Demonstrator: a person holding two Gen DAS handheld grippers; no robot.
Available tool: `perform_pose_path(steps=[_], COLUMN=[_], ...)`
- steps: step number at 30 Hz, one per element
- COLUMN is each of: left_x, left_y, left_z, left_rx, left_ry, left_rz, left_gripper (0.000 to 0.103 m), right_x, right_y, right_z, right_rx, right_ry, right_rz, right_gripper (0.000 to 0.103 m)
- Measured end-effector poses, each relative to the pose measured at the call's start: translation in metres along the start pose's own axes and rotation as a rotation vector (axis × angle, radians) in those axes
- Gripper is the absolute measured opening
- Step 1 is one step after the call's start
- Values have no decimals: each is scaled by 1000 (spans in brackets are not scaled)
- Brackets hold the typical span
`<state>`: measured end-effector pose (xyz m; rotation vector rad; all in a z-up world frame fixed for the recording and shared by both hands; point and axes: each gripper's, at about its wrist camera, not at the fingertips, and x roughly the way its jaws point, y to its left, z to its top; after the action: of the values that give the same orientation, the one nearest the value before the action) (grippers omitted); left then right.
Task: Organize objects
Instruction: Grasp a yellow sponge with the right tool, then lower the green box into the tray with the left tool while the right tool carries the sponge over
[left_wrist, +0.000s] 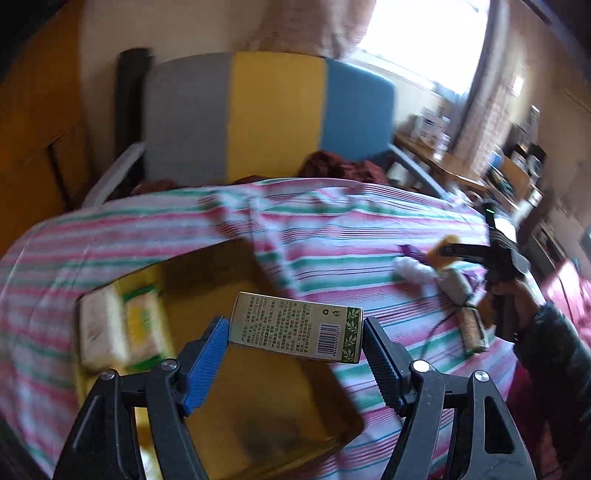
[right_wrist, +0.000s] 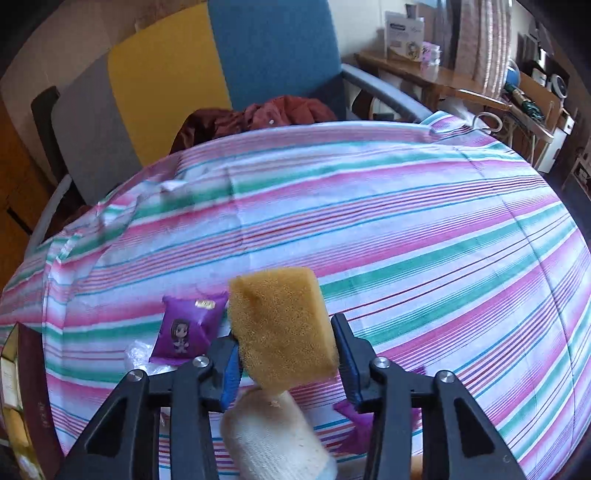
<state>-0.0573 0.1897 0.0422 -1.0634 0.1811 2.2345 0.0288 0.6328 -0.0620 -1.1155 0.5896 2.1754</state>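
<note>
Boxes: one carton (left_wrist: 295, 326) clamped in the left gripper (left_wrist: 295, 354) above the tray (left_wrist: 258, 406), which holds two tissue packs (left_wrist: 122, 332). Right gripper (right_wrist: 286, 354) squeezes one sponge (right_wrist: 282, 328) over the striped sheet (right_wrist: 406, 221); one purple sachet (right_wrist: 184, 325) lies beside.

I see a printed paperboard box (left_wrist: 295, 326) with a faint sheen in my left gripper (left_wrist: 295, 354), whose matt black plastic jaws carry ribbed pads, one blue, and bright metal rivets. My right gripper (right_wrist: 286, 354) pinches a porous, rough yellow sponge (right_wrist: 282, 328), above a knitted off-white roll (right_wrist: 273, 439). The striped cloth (right_wrist: 369, 221) over the surface looks soft, matt and creased; the purple sachet (right_wrist: 188, 325) is glossy plastic film.
</note>
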Motion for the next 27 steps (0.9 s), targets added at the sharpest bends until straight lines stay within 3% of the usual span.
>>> perform_pose_path(steps=[6, 11, 16, 20, 23, 27], left_x=[-30, -38, -34, -31, -25, -17], left_y=[86, 121, 117, 118, 116, 120], left_z=[-48, -83, -99, -101, -94, -86], left_rx=[-205, -283, -252, -270, -250, -280], left_ry=[3, 21, 18, 9, 1, 8], left_rz=[173, 236, 199, 148, 126, 86], left_gripper=[74, 74, 74, 74, 74, 74], right_x=[-56, -99, -125, -144, -156, -158], right_y=[-6, 44, 125, 182, 211, 213], right_z=[7, -11, -55, -96, -121, -137], right_rx=[60, -64, -252, -368, -415, -412], right_ry=[-140, -151, -90, -59, -58, -52], right_rz=[76, 216, 413, 511, 536, 485], right_gripper=[43, 43, 43, 43, 43, 43])
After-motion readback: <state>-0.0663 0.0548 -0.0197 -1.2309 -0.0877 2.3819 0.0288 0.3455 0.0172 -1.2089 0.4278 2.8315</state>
